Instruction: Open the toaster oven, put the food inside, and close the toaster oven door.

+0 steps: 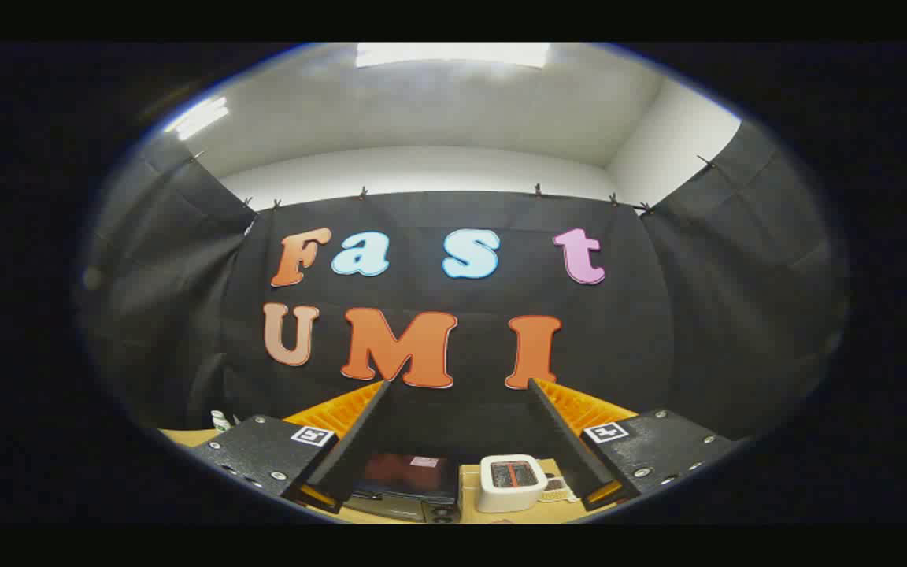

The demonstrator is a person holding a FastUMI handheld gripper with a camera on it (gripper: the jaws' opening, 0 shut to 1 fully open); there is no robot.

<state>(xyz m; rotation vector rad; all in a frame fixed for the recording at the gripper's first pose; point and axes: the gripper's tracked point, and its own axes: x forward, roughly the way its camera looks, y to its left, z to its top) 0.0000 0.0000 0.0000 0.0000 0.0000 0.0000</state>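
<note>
Booth interior seen along the gripper, which is raised high and points at the far wall. The black cloth wall spans the far side, with a white ceiling and a bright ceiling light above it. The two fingers stand wide apart, holding nothing; each has a dark inner pad, an orange ribbed outer side and a black mounting block with a small square marker. A wooden table lies low down, beyond and between the fingers. On it, toward the left finger, stands the toaster oven, a dark box with a reddish top face; whether its door is open cannot be told. Just to its right sits a small white toaster with a dark top. Beside that toaster, near the right finger, lies a small item, too small to identify. A small white-and-green object stands at the far left of the table.
</note>
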